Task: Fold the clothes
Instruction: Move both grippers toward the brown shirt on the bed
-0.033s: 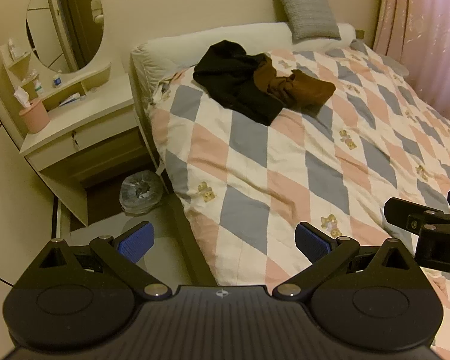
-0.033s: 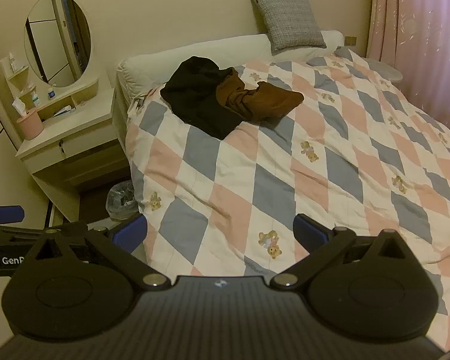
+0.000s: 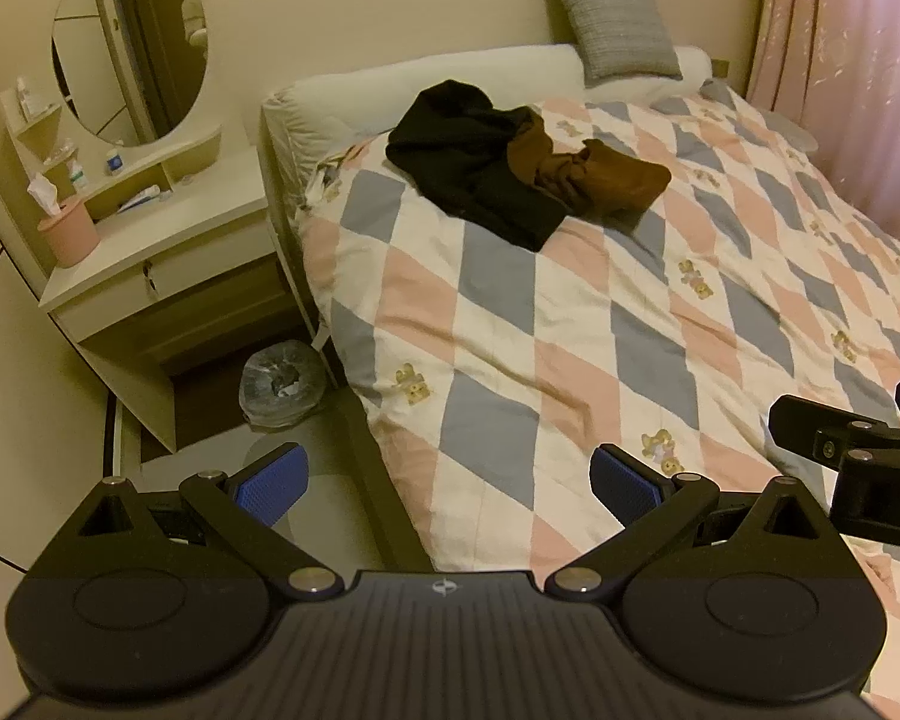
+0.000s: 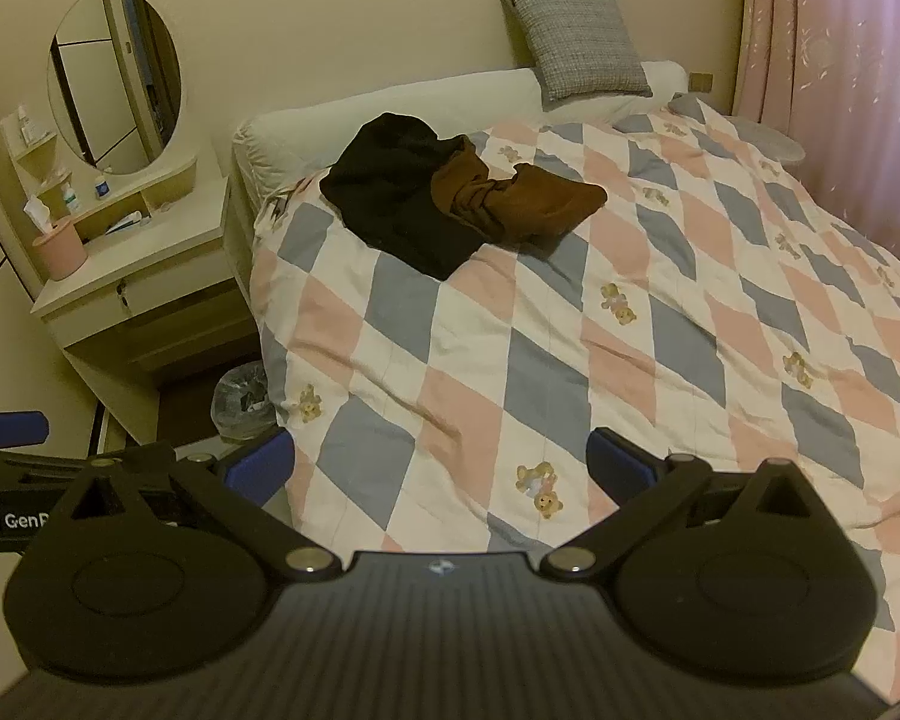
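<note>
Clothes lie in a loose heap near the head of the bed (image 3: 570, 324): a black garment (image 3: 474, 162) crumpled on the diamond-patterned quilt, with a brown garment (image 3: 594, 177) touching its right side and partly overlapping it. Both grippers hang low at the foot end, well apart from the heap. The left gripper (image 3: 447, 483) has its jaws spread wide and holds nothing; the right gripper (image 4: 441, 465) is equally wide apart and empty. A grey cushion (image 4: 582, 39) leans against the wall, and a pink cup (image 3: 69, 231) stands on the dressing table (image 3: 180, 228).
</note>
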Available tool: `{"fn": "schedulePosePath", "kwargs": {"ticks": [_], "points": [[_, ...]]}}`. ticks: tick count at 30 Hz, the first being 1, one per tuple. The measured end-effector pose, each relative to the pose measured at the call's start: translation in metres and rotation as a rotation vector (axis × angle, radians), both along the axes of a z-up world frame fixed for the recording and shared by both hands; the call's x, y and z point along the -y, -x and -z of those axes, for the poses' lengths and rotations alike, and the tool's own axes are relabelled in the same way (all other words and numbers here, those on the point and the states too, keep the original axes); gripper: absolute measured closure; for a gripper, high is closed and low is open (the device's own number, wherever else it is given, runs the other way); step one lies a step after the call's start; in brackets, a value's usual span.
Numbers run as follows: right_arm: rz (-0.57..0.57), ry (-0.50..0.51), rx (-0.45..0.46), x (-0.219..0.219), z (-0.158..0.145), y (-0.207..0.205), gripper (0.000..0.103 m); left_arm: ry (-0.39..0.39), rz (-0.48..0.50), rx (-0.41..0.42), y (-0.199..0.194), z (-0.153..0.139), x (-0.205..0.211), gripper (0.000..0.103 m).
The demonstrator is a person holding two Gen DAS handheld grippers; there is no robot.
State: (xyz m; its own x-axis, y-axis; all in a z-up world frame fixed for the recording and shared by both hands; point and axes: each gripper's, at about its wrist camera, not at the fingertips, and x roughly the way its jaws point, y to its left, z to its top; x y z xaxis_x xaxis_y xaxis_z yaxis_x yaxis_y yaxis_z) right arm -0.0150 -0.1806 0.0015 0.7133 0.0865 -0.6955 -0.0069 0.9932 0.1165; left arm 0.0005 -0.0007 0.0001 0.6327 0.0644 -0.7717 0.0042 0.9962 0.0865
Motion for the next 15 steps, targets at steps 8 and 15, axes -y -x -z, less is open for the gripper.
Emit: {"fn": "schedulePosePath", "kwargs": {"ticks": [8,15], "points": [[0.004,-0.014,0.0,0.008,0.0,-0.007,0.001,-0.007,0.001,-0.005,-0.004,-0.001,0.005,0.0],[0.001,-0.017,0.019,0.017,0.0,-0.008,0.001,-0.004,-0.006,0.001,-0.005,0.0,0.012,0.0]]}}
